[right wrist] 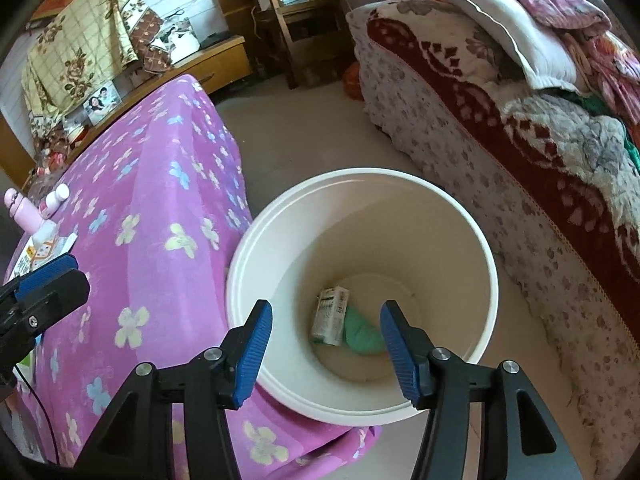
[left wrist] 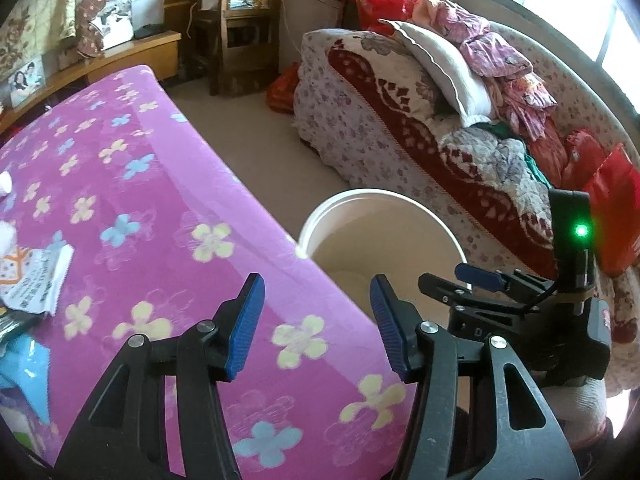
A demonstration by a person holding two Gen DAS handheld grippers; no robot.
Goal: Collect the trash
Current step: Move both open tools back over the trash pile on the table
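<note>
A white bucket stands on the floor against the corner of the table, and its rim also shows in the left wrist view. At its bottom lie a small printed carton and a green crumpled thing. My right gripper hangs open above the bucket's mouth with nothing between its fingers. My left gripper is open over the table's edge beside the bucket, also with nothing in it. On the table to the left lie a printed paper packet and a blue wrapper.
A pink flowered cloth covers the table. A pink bottle and a white bottle stand at its far left. A sofa piled with blankets and pillows runs along the right. A wooden chair and a low cabinet stand at the back.
</note>
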